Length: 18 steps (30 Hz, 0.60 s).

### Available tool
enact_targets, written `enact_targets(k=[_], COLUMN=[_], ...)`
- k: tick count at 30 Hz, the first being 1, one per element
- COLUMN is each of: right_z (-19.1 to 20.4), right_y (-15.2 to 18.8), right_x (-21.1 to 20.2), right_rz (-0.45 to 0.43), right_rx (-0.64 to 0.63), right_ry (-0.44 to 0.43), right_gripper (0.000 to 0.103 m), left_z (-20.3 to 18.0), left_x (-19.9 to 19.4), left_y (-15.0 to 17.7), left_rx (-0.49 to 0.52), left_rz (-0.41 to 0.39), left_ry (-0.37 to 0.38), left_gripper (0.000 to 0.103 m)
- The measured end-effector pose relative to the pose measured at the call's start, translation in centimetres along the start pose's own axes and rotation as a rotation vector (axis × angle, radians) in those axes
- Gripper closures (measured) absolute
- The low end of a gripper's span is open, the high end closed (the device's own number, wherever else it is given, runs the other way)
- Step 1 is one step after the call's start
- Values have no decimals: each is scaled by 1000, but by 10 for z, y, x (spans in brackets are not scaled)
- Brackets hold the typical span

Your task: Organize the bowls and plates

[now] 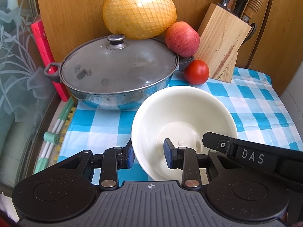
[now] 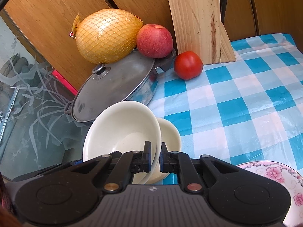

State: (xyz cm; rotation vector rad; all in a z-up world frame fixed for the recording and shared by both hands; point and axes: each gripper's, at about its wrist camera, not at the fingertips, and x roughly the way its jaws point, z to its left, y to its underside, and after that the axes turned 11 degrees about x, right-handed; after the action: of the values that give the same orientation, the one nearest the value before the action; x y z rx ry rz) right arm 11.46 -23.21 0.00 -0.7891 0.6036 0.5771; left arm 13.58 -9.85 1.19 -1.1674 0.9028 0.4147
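Observation:
A cream bowl (image 1: 181, 113) sits tilted inside a second cream bowl (image 2: 169, 132) on the checked cloth. My left gripper (image 1: 149, 155) is open, its fingers standing either side of the upper bowl's near left rim without pinching it. My right gripper (image 2: 155, 158) is shut on the upper bowl (image 2: 123, 126) at its right rim; its finger also shows in the left wrist view (image 1: 214, 141) reaching over the bowl's right edge. A floral plate (image 2: 284, 176) lies at the lower right of the right wrist view.
A lidded steel pot (image 1: 117, 71) stands just behind the bowls, with a netted pomelo (image 1: 139, 9) and an apple (image 1: 181, 37) resting on it. A tomato (image 1: 197, 71) and a wooden knife block (image 1: 221, 43) stand behind. Green utensils (image 1: 55, 132) lie at the left table edge.

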Motion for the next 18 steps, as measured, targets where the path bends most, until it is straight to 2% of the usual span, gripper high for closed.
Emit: enact_targets(k=[18], right_z=[-2], right_y=[-3], right_x=[11], right_rz=[-7], right_rx=[-16], right_ry=[48], right_gripper=[92], left_z=[-1], left_x=[13], left_y=[-2], left_rx=[10], left_rz=[25], left_ry=[-22], left_gripper=[63])
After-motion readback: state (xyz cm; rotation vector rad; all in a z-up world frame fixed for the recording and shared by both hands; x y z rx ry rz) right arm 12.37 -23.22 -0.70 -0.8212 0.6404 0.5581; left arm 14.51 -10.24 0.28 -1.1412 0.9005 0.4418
